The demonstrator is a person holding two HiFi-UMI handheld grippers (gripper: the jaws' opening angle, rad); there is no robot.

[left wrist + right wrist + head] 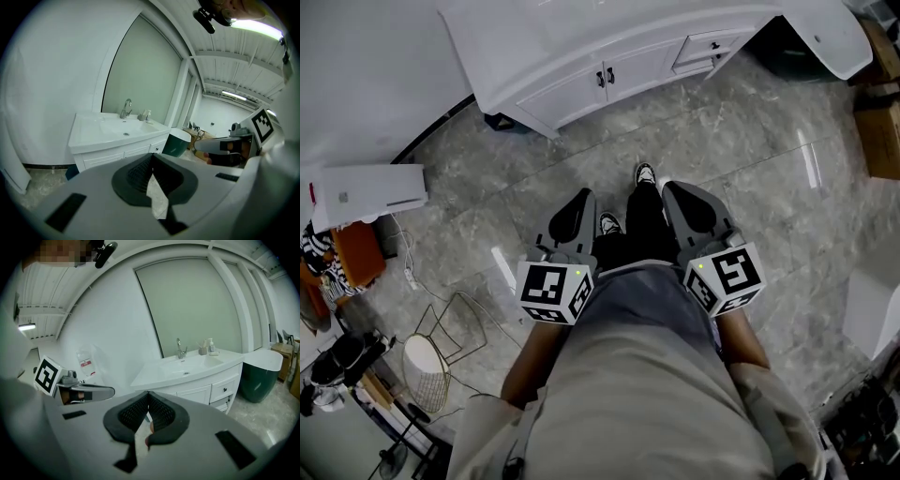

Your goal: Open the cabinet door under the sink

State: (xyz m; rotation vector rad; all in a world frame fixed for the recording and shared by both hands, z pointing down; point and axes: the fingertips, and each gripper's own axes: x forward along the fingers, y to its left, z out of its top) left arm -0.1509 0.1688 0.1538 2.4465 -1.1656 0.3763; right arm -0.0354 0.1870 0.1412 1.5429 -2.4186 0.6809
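The white sink cabinet (581,66) stands ahead across the grey stone floor. Its two doors (602,80) are closed, with small dark handles side by side at the middle. In the left gripper view the cabinet (117,140) carries a basin and a tap (125,108). The right gripper view shows a cabinet door (194,394) and a drawer (225,389). My left gripper (581,199) and right gripper (673,192) hang at waist height, well short of the cabinet. Both are shut with nothing held. Their pads meet in their own views: left gripper (152,158), right gripper (148,395).
A dark green bin (787,52) stands right of the cabinet under a white tub rim (830,33). Cardboard boxes (877,122) sit far right. A white appliance (370,192) and a wire basket (431,352) lie on the left. The person's shoes (644,173) point at the cabinet.
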